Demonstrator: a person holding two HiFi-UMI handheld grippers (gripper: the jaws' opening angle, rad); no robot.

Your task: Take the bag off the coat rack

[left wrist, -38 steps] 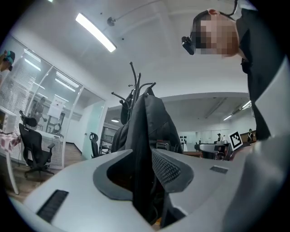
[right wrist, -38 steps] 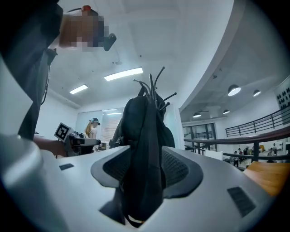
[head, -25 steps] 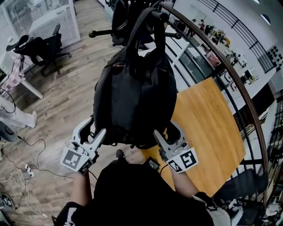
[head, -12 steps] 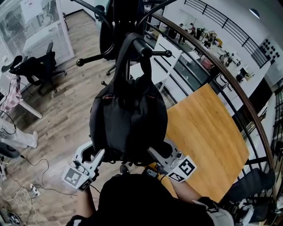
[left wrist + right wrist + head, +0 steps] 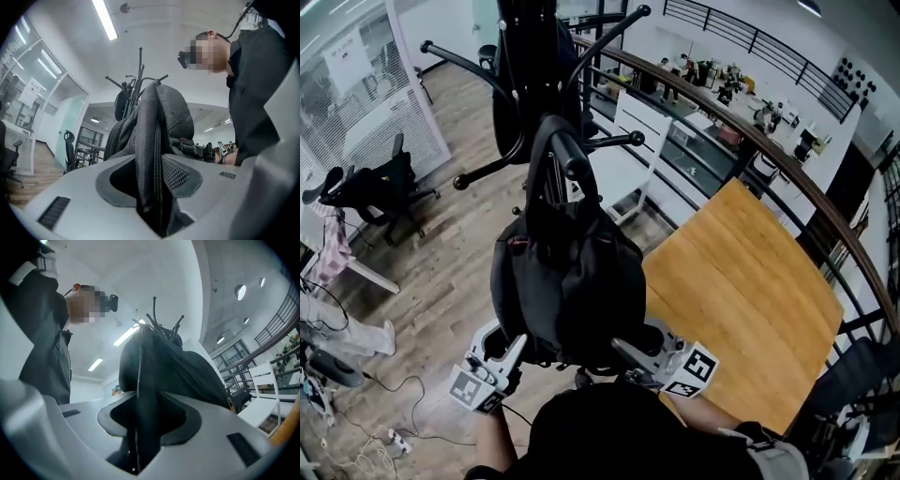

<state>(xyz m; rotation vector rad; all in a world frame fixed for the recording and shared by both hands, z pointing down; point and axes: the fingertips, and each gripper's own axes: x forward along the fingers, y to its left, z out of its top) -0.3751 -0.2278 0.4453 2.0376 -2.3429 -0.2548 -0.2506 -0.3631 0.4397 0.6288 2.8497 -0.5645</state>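
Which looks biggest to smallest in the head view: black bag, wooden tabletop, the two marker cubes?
1. wooden tabletop and black bag: near equal; the bag hangs nearer.
2. left marker cube and right marker cube: alike.

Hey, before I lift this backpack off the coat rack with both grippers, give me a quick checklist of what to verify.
1. Left gripper holds bag: ok; fabric is pinched between its jaws, which have just been opening slightly.
2. Right gripper holds bag: ok; fabric is pinched, and the jaws have just been closing.
3. Handle free of coat rack: not ok; it is looped over the rack.
4. Clear path to lift handle off: cannot tell.
5. Wooden table apart from bag: cannot tell.
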